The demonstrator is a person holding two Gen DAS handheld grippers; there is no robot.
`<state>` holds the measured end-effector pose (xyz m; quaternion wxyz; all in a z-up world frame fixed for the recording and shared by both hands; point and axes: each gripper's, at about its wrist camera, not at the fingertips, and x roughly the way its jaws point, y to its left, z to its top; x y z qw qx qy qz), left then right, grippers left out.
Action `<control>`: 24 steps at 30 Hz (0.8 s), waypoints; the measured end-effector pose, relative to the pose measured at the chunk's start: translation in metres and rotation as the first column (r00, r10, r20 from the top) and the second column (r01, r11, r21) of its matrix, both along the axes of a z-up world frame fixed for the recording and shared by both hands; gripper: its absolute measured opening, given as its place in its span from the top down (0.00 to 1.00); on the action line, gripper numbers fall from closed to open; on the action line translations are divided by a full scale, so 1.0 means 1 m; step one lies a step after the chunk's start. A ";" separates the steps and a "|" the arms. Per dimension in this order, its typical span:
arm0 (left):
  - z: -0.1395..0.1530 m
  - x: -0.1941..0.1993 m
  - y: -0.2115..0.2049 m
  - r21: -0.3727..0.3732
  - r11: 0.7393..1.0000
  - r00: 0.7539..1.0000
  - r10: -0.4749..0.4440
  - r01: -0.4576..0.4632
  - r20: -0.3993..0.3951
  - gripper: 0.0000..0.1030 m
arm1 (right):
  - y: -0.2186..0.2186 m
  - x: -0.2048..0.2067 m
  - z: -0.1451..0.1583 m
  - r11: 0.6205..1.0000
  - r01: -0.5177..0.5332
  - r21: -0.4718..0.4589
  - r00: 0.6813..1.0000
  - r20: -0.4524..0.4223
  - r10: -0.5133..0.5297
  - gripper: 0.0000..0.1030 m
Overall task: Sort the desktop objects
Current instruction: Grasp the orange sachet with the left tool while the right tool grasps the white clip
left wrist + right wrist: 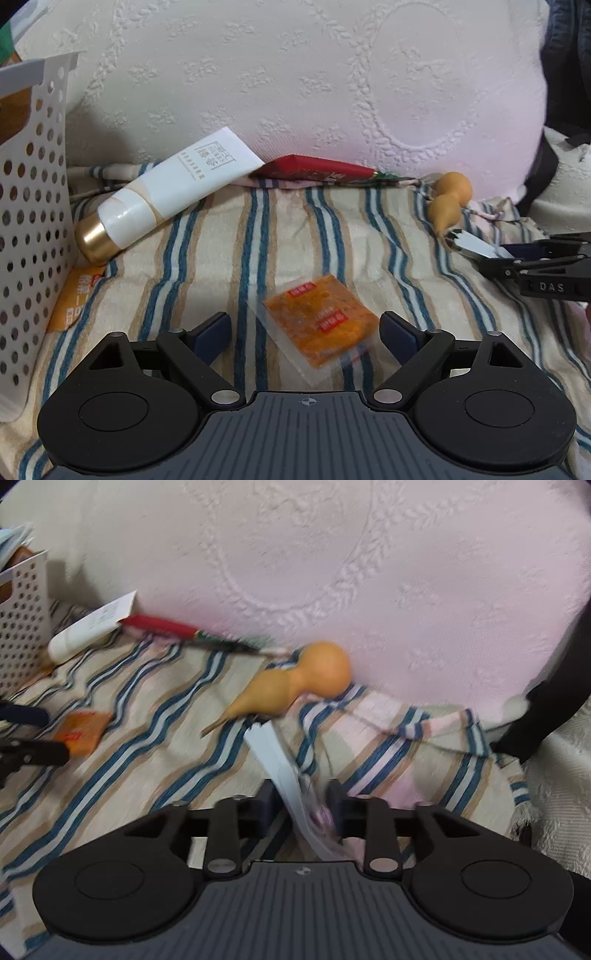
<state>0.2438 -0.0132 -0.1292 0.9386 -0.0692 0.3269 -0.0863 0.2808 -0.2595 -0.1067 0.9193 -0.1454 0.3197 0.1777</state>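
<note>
Orange sauce packet (320, 324) lies flat on the striped towel (332, 229), just ahead of your left gripper (306, 332), whose fingers stand wide apart and empty on either side of it. It looks light, thin, floppy and slick, so pinch an edge or a corner, not the filled middle. Its long axis runs diagonally, from far left to near right. Your right gripper (300, 805) is closed on a pale flat packet (284, 771) that points away, towards the gourd (295, 686). The basket (33, 206) stands at the left, beside the tube (166, 192).
</note>
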 end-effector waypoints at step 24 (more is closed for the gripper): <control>0.005 0.014 -0.016 0.009 0.997 0.997 -0.072 0.071 0.014 0.53 | 0.016 -0.020 0.008 1.000 -0.011 0.010 1.000 -0.008 0.011 0.77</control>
